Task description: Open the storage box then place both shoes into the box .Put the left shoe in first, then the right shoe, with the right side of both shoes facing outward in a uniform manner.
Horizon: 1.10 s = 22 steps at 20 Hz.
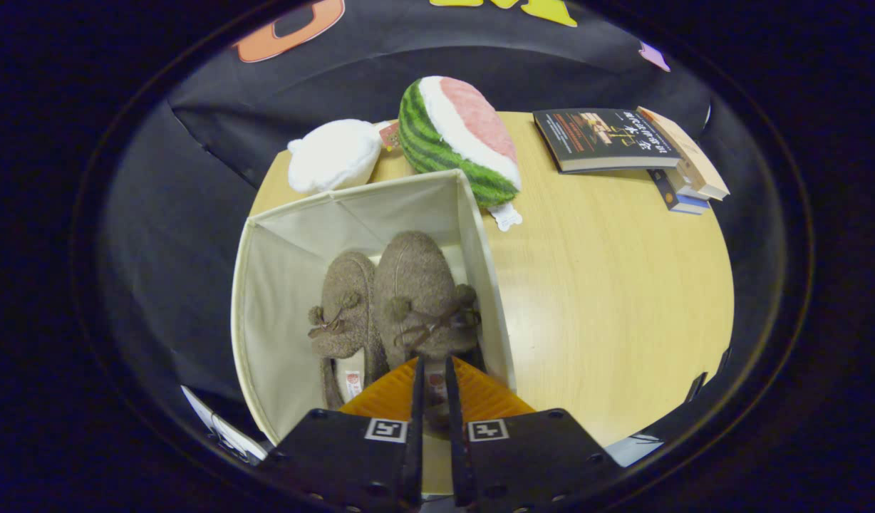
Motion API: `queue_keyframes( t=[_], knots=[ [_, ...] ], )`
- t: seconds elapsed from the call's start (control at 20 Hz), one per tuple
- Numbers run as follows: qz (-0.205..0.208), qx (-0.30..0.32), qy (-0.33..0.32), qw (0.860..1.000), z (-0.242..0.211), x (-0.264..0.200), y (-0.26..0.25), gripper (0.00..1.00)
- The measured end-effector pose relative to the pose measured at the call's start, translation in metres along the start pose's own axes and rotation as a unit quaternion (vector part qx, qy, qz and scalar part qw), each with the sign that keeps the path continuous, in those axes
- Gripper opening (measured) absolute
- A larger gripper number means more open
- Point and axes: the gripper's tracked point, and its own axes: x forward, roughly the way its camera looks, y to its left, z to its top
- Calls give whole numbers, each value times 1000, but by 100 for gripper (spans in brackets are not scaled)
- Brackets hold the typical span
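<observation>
The storage box (pixel 281 299), a cream fabric bin with its top open, is being viewed from above on the wooden surface (pixel 608 299), and 2 brown fleece shoes are being held inside it, side by side with toes pointing away. The left-hand shoe (pixel 341 313) is resting on the box floor; the right-hand shoe (pixel 420 292) is lying just ahead of the fingers (pixel 432 385), whose narrow gap is being kept around its heel rim, apparently pinching it. For a clean placement, the shoe is best being lowered until fully seated and parallel to its neighbour before the fingers are being opened. A small insole label is being glimpsed in each shoe, too small to read; the cover of the top book (pixel 605 139) is bearing unreadable print. A watermelon plush (pixel 459 139) and a white plush (pixel 334 153) are lying behind the box.
</observation>
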Motion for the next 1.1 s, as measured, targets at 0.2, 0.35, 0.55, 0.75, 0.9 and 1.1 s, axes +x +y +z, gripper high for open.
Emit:
queue_keyframes(
  t=[0.2,0.35,0.55,0.75,0.9,1.1],
  knots=[
    [17,-17,-1,1000,-7,-17,4,41],
    [34,-41,-12,999,-12,-34,8,60],
    [40,-73,-37,996,-15,-60,1,78],
    [38,-94,-74,992,-8,-86,-19,96],
    [42,-111,-121,986,4,-119,-38,96],
    [29,-121,-179,976,17,-165,-80,96]
  ],
)
